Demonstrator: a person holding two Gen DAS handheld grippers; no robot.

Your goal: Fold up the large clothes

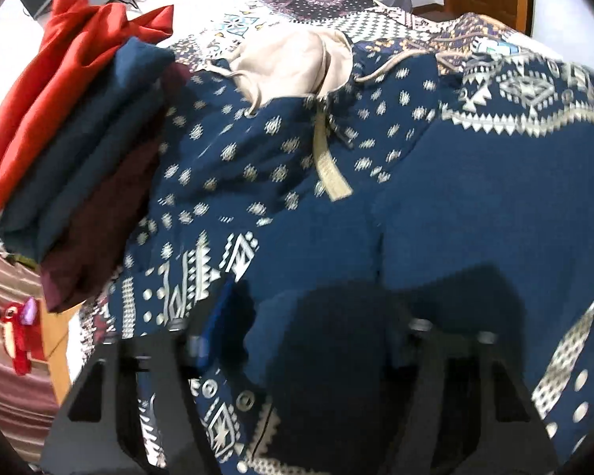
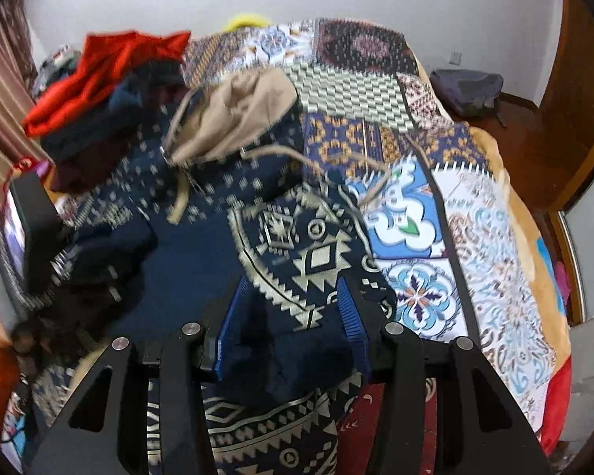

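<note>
1. The hoodie (image 2: 202, 213), navy with cream pattern and a beige hood (image 2: 233, 114), lies spread on the bed (image 2: 495, 237), hood at the far end.
2. A pile (image 1: 79, 150) of red, navy and maroon clothes sits at its far left, touching it.
3. The right gripper (image 2: 293, 328) has its blue pads (image 2: 229, 316) apart, with a patterned sleeve (image 2: 297, 253) bunched between them; whether they pinch it I cannot tell.
4. The left gripper (image 1: 297, 336) is near the hem; cloth covers the gap and one pad is hidden, so its opening cannot be told.
5. Step, as I judge it: folding the right sleeve in over the body.
6. Next: carry the sleeve left across the chest, lay it flat, release, then fold the near hem toward the hood. The loose drawstring (image 2: 336, 162) could snag.
</note>
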